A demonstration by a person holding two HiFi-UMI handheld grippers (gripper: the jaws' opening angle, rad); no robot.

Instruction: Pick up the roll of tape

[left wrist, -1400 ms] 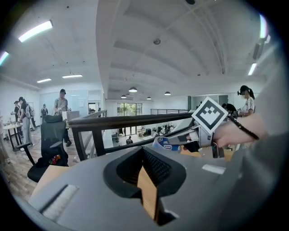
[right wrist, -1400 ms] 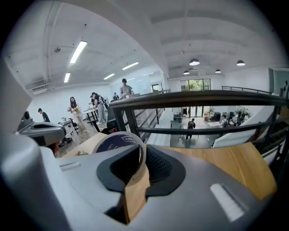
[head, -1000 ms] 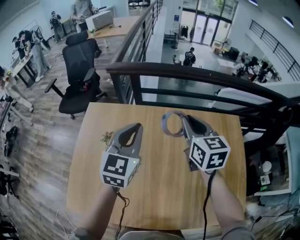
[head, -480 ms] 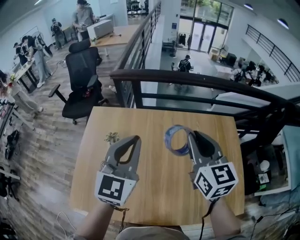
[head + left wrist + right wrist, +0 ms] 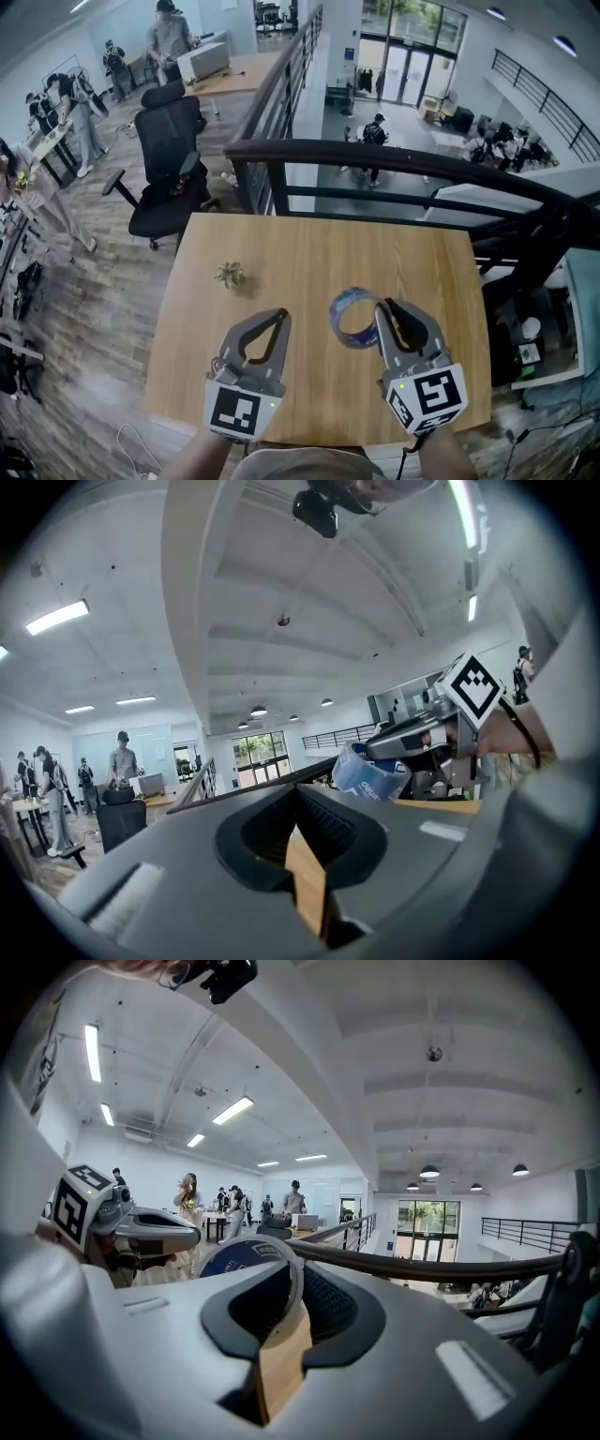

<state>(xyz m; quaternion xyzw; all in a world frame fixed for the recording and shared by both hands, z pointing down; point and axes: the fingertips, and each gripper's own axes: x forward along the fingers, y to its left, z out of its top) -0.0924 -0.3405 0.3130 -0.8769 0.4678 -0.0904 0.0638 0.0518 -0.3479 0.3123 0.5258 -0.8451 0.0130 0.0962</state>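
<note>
Above the wooden surface (image 5: 309, 253) | we are holding the roll of tape (image 5: 352, 317) off it, its band pinched between the right hand-held gripper (image 5: 382, 311) jaws | left hand-held gripper (image 5: 280, 319) is hovering nearby, jaws together, gripping nothing

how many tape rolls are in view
1: the tape is gripped in the right tool, over the near right part of the table. No other roll shows.

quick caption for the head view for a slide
Right gripper holds the roll of tape up off the wooden table, with the left gripper shut and empty beside it.
</note>
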